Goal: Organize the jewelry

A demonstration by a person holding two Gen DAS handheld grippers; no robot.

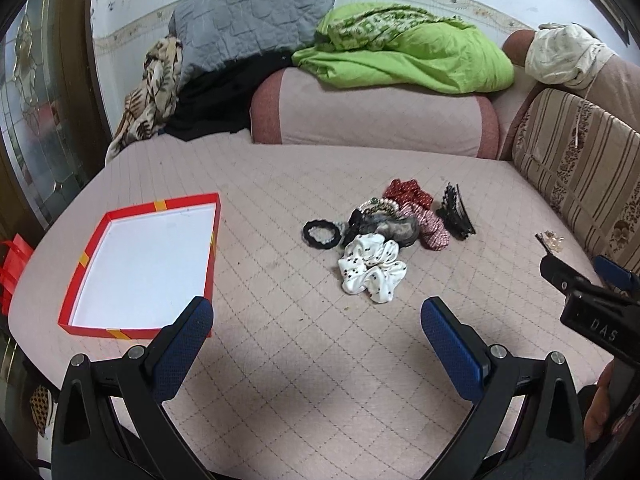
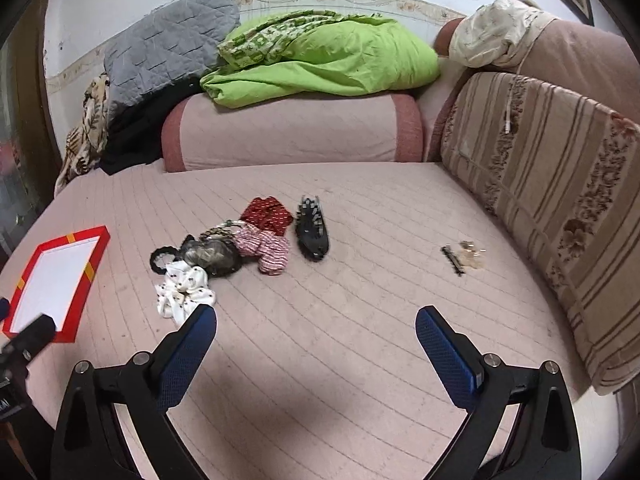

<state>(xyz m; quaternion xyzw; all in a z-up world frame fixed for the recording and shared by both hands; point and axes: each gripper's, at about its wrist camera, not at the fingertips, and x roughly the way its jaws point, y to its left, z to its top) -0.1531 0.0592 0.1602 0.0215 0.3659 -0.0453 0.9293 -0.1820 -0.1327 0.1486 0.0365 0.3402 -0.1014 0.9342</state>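
Both wrist views look across a quilted pink mattress (image 1: 280, 360). We hold the left gripper (image 1: 316, 322) and the right gripper (image 2: 316, 330) above its near edge, each with its blue-padded jaws spread wide apart and nothing between them.

Near the mattress's left edge lies a shallow red box (image 1: 90, 248) with a white floor, empty.

Towards the middle of the mattress sits a pile of hair accessories and jewelry:
- a white scrunchie (image 1: 372, 266) with black dots, nearest to us;
- a black hair tie (image 1: 322, 234) at the pile's left;
- a grey-black scrunchie (image 1: 394, 228) at its centre, with a pearl piece (image 1: 380, 204) just behind;
- a red-and-white striped scrunchie (image 1: 434, 232) and a red dotted scrunchie (image 1: 408, 192) to the right and rear;
- a black claw clip (image 1: 454, 214), just beside the pile on its right.

A small cluster of clips and trinkets (image 2: 466, 258) lies well apart, near the right edge beside a striped cushion (image 2: 540, 200). A pink bolster (image 1: 372, 114) carrying a green blanket (image 1: 408, 56) lines the far edge.
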